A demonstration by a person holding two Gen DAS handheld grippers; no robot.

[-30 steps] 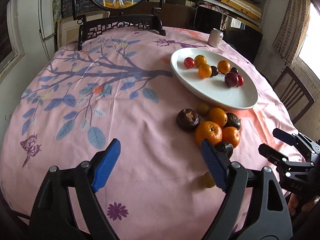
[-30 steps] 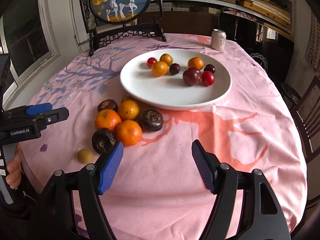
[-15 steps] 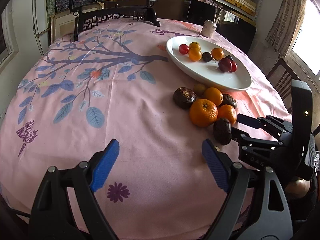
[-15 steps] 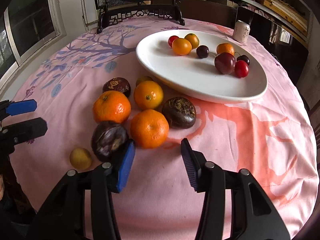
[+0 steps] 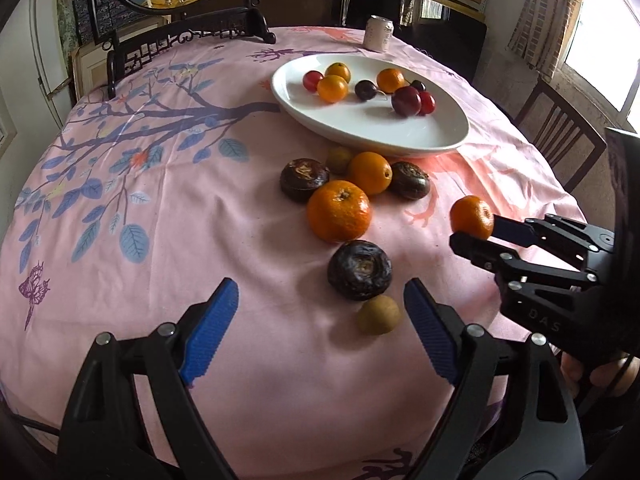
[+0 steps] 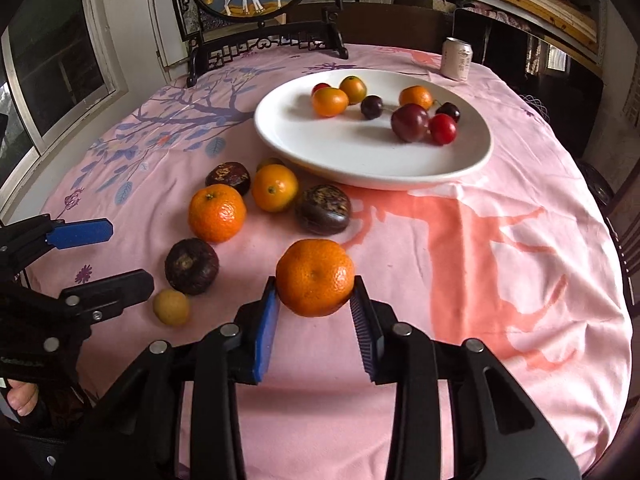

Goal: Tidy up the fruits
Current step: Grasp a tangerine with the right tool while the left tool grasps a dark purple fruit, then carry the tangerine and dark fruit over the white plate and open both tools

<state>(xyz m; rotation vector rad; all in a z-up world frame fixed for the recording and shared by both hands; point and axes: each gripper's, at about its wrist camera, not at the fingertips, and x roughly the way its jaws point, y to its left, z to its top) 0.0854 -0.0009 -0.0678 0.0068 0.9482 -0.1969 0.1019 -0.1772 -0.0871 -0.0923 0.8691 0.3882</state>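
Mandarin [image 6: 315,277] sits pinched between the blue pads of our right gripper [image 6: 314,312], lifted clear of the pink tablecloth [image 6: 500,264]. Our left gripper [image 5: 320,320] hangs with jaws spread wide, gripping nothing, just short of a dark fruit [image 5: 359,269] and a small yellow fruit [image 5: 378,314]. We see bare cloth between the held mandarin and the white plate's [image 6: 360,160] near rim; loose fruit clusters left of that path.
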